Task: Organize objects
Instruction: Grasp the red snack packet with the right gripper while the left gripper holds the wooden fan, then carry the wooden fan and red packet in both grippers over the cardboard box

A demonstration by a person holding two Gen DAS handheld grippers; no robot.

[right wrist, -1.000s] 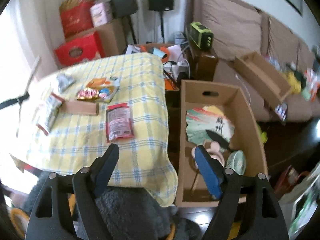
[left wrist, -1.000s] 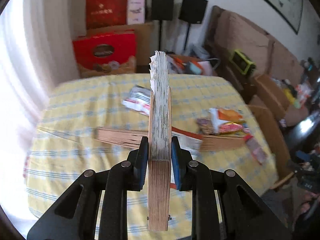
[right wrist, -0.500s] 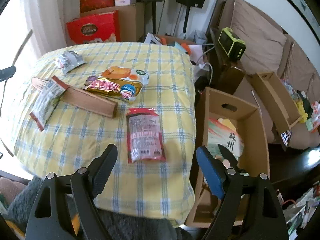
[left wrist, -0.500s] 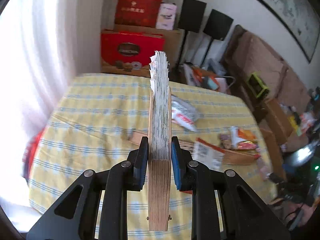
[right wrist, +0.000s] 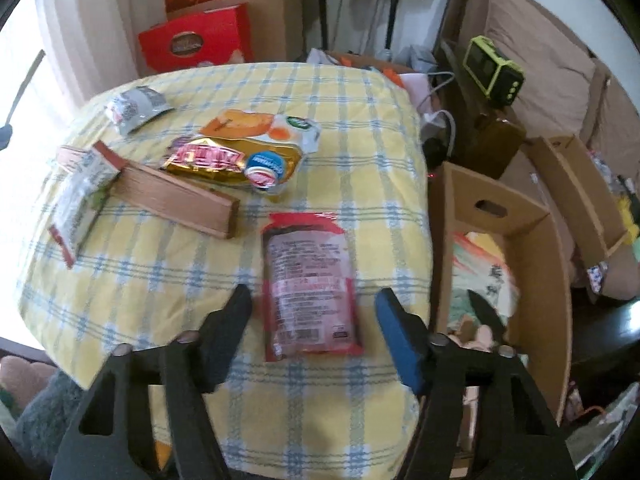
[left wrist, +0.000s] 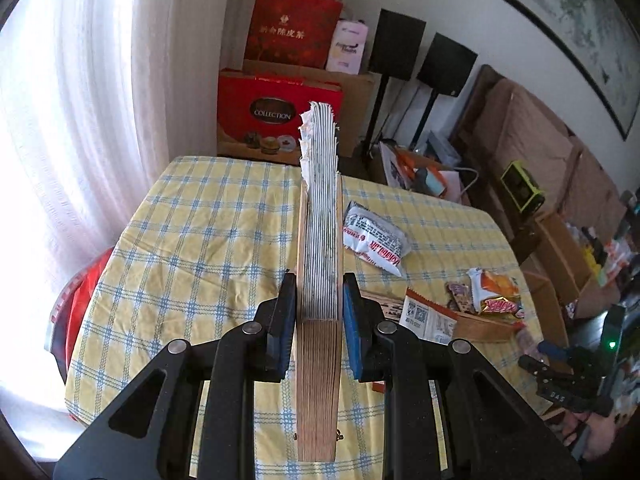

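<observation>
Above the checked table (left wrist: 208, 216), my left gripper (left wrist: 319, 316) clamps a closed folding fan (left wrist: 320, 240) upright; my right gripper (right wrist: 314, 328) hangs wide open, seemingly just over the red snack packet (right wrist: 310, 288) near the table's edge.

"COLLECTION" on red gift box (left wrist: 280, 114), upper centre; "新会陈皮茶" on taller red box (left wrist: 294, 34) above it.

The left gripper (left wrist: 319, 312) is clamping a folded fan (left wrist: 319, 264) upright between its jaws. The right gripper (right wrist: 314, 312) is hovering with jaws spread wide, gripping nothing.
</observation>
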